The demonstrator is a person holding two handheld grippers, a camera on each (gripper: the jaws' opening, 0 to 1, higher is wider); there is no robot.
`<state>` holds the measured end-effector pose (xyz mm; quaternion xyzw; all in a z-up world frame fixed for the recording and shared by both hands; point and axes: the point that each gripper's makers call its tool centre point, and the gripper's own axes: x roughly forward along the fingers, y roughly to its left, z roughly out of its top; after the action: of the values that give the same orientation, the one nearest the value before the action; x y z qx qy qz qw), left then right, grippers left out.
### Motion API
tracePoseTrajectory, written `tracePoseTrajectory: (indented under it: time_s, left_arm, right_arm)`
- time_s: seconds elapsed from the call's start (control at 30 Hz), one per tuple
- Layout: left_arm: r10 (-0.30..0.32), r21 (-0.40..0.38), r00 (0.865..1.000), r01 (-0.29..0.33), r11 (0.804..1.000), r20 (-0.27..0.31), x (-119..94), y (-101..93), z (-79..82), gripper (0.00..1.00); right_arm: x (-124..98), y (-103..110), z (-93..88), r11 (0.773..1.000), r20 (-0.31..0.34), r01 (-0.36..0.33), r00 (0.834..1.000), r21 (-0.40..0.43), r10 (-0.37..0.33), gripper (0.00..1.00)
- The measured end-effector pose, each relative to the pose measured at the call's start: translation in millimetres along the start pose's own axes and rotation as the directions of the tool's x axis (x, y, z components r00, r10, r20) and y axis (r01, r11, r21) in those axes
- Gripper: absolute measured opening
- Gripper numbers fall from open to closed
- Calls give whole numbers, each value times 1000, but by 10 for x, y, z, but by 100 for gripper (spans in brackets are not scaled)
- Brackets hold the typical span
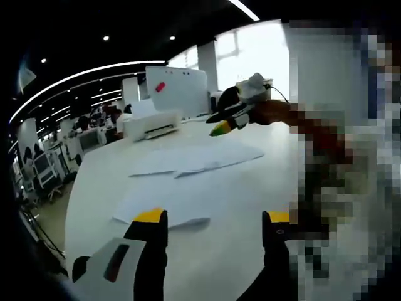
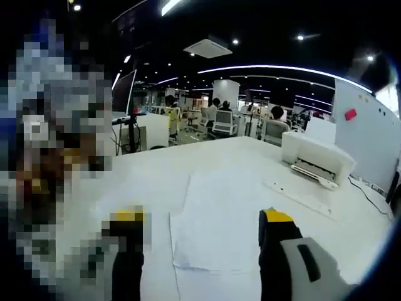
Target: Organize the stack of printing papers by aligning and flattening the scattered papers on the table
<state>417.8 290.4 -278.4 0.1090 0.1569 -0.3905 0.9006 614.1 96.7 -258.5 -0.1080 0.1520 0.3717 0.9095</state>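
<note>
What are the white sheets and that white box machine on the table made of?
The sheets look like thin matte paper: flat, with slightly lifted edges. The printer looks like smooth hard plastic, judging by its rounded moulded corners. The table has a smooth white top; its material is unclear.

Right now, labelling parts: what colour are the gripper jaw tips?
Yellow tips on black jaws, clearest in the left gripper view.

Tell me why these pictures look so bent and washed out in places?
Left gripper view: the fisheye lens curves the white table edge and ceiling light strips; the bright window behind the white printer is blown out; loose white paper sheets nearly vanish against the tabletop. Right gripper view: dim ceiling, small spot lights, soft blur overall; the flat white paper stack shows only faint edges.
</note>
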Motion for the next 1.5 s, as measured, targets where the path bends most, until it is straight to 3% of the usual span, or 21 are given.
tracePoseTrajectory:
  time_s: [0.37, 0.8, 1.07, 1.33, 1.5]
  left_arm:
    - [10, -13, 1000, -10, 1000, -7, -104, 130, -61, 64]
    - [53, -41, 998, -54, 998, -34, -287, 323, -194, 63]
    - [59, -49, 997, -61, 997, -42, -294, 338, -226, 63]
    - [47, -44, 998, -49, 998, -45, -236, 309, -215, 63]
    - [47, -42, 998, -49, 998, -49, -221, 299, -209, 63]
  right_arm:
    - [656, -70, -17, 999, -55, 30, 998, 13, -29, 73]
    - [1370, -147, -346, 994, -143, 29, 990, 105, -13, 78]
    - [1472, -275, -594, 993, -196, 89, 978, 74, -73, 81]
    - [1505, -246, -551, 992, -170, 76, 984, 96, -59, 83]
    - [1527, -241, -593, 995, -182, 80, 981, 65, -67, 84]
